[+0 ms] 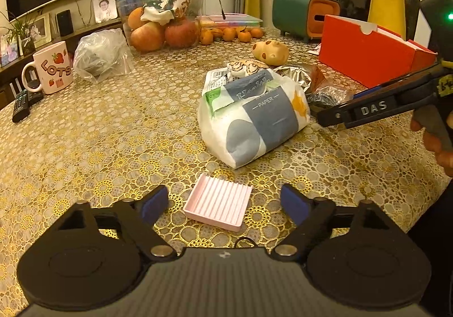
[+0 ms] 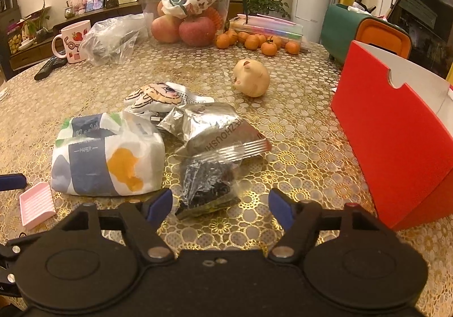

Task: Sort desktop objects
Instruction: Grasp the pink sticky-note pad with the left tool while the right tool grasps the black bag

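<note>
Gold lace tablecloth (image 1: 113, 133), cluttered. L gripper (image 1: 223, 203) open astride pink soap dish (image 1: 218, 208), no contact. R gripper (image 2: 220, 203) open over dark snack bag (image 2: 205, 184). Pre-grasp step; next: close, lift w/o slipping.

Pale pink ribbed plastic soap tray (image 1: 218, 205) on gold floral lace tablecloth (image 1: 113, 147). White tissue pack (image 2: 107, 158), grey-blue and orange patches. Red cardboard box (image 2: 396, 147).

Warm, dim indoor light, soft shadows, sharp centre, strong fisheye bending at edges.
</note>
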